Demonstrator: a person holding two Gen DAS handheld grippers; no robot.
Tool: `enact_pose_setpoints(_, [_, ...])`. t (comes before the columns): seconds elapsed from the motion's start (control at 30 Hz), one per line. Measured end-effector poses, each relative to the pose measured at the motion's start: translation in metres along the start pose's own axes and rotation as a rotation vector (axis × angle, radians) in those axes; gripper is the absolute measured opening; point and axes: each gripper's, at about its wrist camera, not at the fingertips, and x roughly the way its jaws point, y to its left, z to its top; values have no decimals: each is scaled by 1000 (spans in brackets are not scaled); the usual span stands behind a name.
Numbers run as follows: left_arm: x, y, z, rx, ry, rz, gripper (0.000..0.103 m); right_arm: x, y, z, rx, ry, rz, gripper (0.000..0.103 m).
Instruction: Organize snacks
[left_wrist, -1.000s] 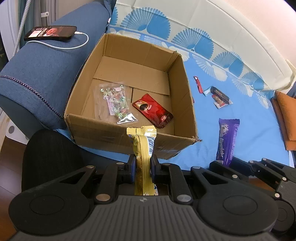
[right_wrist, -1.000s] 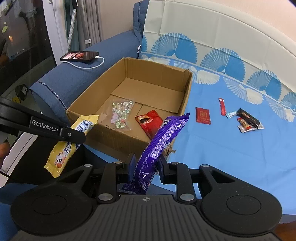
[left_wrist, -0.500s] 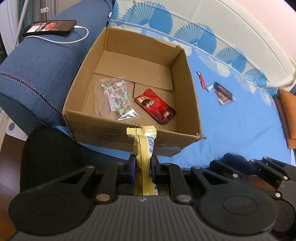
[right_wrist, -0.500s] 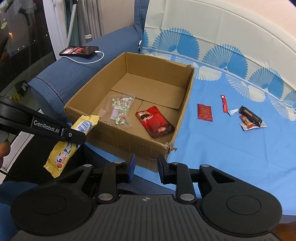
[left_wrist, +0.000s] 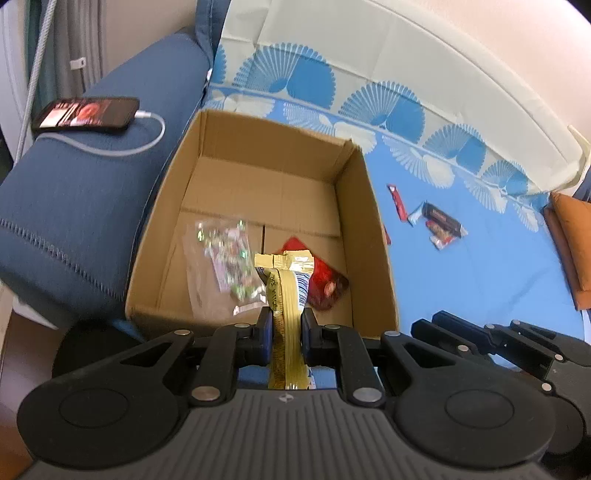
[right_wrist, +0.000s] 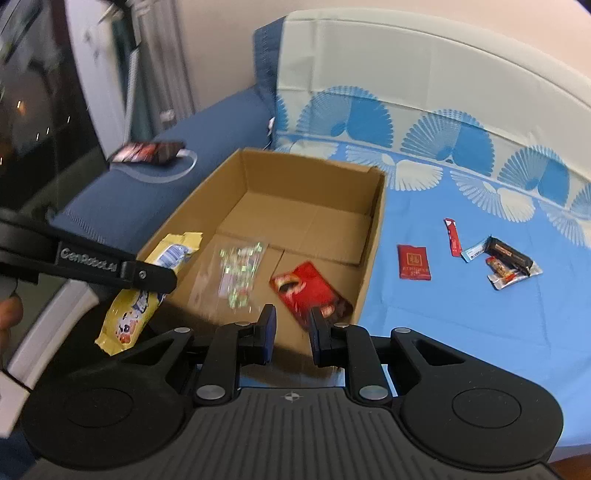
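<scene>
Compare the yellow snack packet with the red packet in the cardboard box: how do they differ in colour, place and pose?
The yellow snack packet is yellow with a cartoon print; the red packet is dark red. The yellow one hangs clamped in the left gripper, at the near edge of the cardboard box; the red one lies flat on the box floor, untouched. Both are sealed, flat wrappers.

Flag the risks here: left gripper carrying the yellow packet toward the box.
1. The left gripper pinches the yellow snack packet mid-length; it hangs at the brown cardboard box near rim, so an early release may miss.
2. It could land on the clear candy bag inside.
</scene>
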Motion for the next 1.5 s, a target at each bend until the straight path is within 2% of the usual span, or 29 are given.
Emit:
enact_pose_setpoints(0.17, [14, 4, 28, 0, -3, 30, 16, 12, -25, 10, 52, -26, -22, 20])
enact_pose_setpoints(0.3, [27, 5, 49, -8, 1, 52, 15, 24, -50, 16, 94, -34, -47, 15])
enact_pose_setpoints(0.5, [48, -3, 79, -3, 8, 82, 16, 41, -100, 29, 163, -52, -123, 15])
enact_pose_setpoints(0.73, [73, -11, 98, -11, 40, 104, 16, 86, -162, 21, 244, 15, -210, 18])
enact_pose_setpoints(0.8, [79, -12, 101, -12, 50, 111, 16, 107, -175, 17, 260, 24, -217, 34])
enact_pose_setpoints(0.83, [81, -13, 102, -14, 57, 111, 16, 116, -178, 17, 260, 29, -216, 50])
enact_pose_setpoints(0.87, [84, -13, 103, -16, 65, 111, 16, 130, -182, 17, 256, 34, -215, 56])
enact_pose_setpoints(1.0, [92, -14, 107, -16, 85, 125, 16, 194, -192, 23, 214, 71, -217, 56])
enact_pose_setpoints(1.07, [96, -13, 110, -20, 93, 132, 16, 227, -197, 28, 215, 101, -187, 56])
enact_pose_setpoints(1.13, [100, -11, 112, -25, 106, 138, 16, 254, -200, 34, 212, 127, -187, 64])
enact_pose_setpoints(1.17, [102, -11, 113, -28, 111, 141, 16, 270, -201, 36, 211, 148, -180, 75])
enact_pose_setpoints(1.2, [104, -10, 113, -30, 117, 143, 16, 283, -201, 37, 207, 167, -169, 81])
enact_pose_setpoints(1.23, [106, -9, 113, -33, 123, 145, 16, 294, -201, 38, 204, 182, -169, 81])
enact_pose_setpoints(1.27, [107, -9, 114, -35, 127, 145, 16, 306, -200, 37, 191, 202, -178, 86])
enact_pose_setpoints(1.33, [107, -9, 114, -39, 130, 146, 16, 311, -184, 34, 67, 151, -219, 70])
enact_pose_setpoints(1.37, [106, -10, 114, -40, 128, 144, 16, 308, -179, 33, 33, 128, -203, 45])
enact_pose_setpoints(1.47, [98, -12, 113, -32, 112, 137, 16, 291, -170, 33, 52, 167, -231, 42])
enact_pose_setpoints(1.5, [94, -13, 112, -28, 104, 131, 16, 279, -170, 32, 66, 152, -240, 42])
